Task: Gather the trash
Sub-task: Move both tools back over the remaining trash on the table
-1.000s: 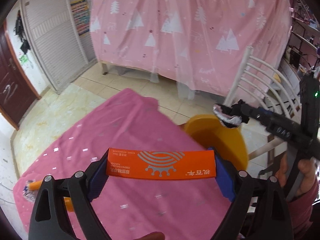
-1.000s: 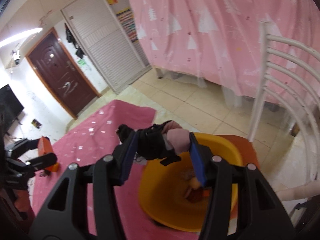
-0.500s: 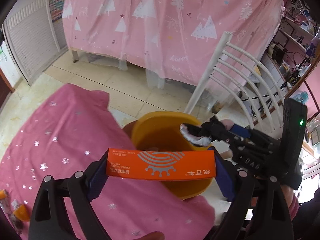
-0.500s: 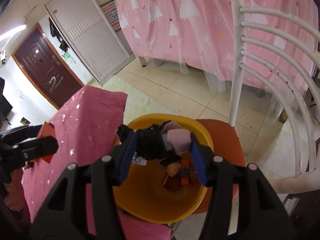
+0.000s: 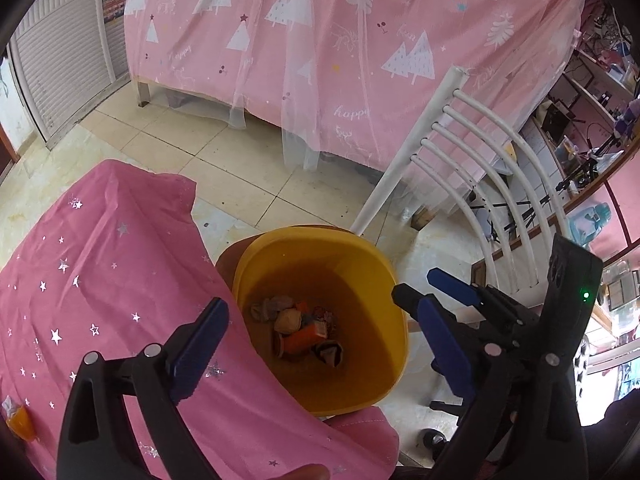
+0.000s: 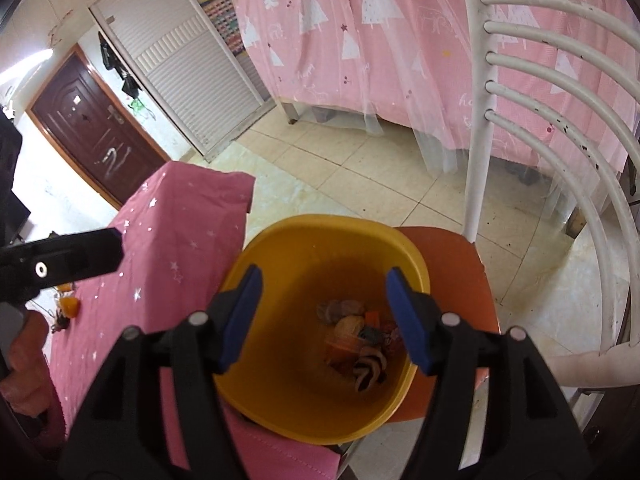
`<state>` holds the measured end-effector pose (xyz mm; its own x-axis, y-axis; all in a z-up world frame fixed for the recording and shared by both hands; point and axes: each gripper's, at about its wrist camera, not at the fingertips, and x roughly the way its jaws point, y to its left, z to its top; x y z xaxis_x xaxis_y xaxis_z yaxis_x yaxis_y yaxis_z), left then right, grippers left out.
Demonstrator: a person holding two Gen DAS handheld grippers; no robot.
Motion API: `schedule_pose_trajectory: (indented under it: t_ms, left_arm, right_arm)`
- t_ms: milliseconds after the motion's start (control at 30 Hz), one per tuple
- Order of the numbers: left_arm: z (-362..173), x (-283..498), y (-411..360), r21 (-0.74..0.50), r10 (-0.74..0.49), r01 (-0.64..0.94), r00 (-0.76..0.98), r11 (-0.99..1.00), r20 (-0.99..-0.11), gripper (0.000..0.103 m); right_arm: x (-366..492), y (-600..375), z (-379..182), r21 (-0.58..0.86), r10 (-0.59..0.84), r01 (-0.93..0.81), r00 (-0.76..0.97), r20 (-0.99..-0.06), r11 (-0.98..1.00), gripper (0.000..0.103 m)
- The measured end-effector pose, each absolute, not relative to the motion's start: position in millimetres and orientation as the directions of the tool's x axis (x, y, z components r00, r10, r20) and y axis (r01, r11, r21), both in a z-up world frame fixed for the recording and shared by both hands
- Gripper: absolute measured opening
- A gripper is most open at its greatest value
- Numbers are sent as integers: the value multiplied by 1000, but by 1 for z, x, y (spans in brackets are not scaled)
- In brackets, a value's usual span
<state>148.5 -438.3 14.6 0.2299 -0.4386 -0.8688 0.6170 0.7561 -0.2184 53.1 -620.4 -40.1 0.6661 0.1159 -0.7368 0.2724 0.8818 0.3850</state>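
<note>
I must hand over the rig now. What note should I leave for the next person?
Left gripper: jaws opening, nothing between them.
Right gripper: jaws opening, empty, above the yellow bin.
Bin stands on the orange chair seat beside the pink table; orange box and wrappers lie inside.
Left: an orange scrap on the table edge.

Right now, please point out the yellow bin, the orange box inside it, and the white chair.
yellow bin (image 5: 384, 384), left wrist view, inner wall
orange box (image 5: 306, 336), left wrist view, top face
white chair (image 6: 478, 128), right wrist view, back post
</note>
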Motion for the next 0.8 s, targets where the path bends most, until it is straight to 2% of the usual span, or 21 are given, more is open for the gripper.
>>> schedule_pose_trajectory:
  t_ms: [367, 467, 600, 800]
  left_arm:
    - [43, 154, -399, -223, -458, 582, 294, 782, -839, 91]
    - [51, 158, -376, -227, -464, 564, 321, 794, -826, 92]
    - [60, 165, -347, -232, -463, 533, 354, 814, -812, 93]
    - [71, 175, -292, -235, -450, 477, 406, 847, -795, 93]
  right_arm:
    - [67, -589, -16, 364, 140, 204, 674, -726, 909, 62]
    - [75, -572, -3, 346, 144, 170, 680, -719, 923, 62]
    - [85, -546, 12, 319, 155, 118, 686, -711, 940, 68]
    - [103, -500, 28, 290, 191, 35, 679, -709, 956, 68]
